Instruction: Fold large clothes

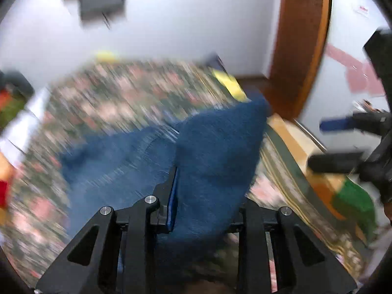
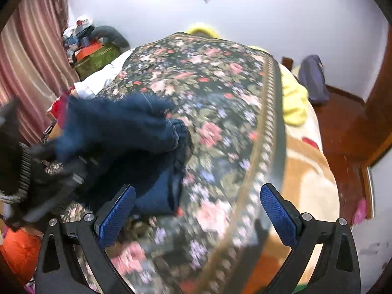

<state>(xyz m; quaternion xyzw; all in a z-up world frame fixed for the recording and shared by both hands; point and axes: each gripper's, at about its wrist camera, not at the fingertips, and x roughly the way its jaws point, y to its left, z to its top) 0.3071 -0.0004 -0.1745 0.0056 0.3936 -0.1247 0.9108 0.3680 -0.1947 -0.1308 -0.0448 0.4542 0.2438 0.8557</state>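
A large dark blue denim garment lies partly on the floral bedspread. My left gripper is shut on a fold of it and holds that fold raised; the cloth hides the right finger. In the right wrist view the same garment hangs bunched at the left, with the left gripper under it. My right gripper is open and empty, its blue pads spread above the bedspread. It also shows at the right edge of the left wrist view.
A yellow blanket and an orange-and-cream blanket lie along the bed's right side. A wooden door frame and red-brown floor are at right. Pink curtains and piled items are at left.
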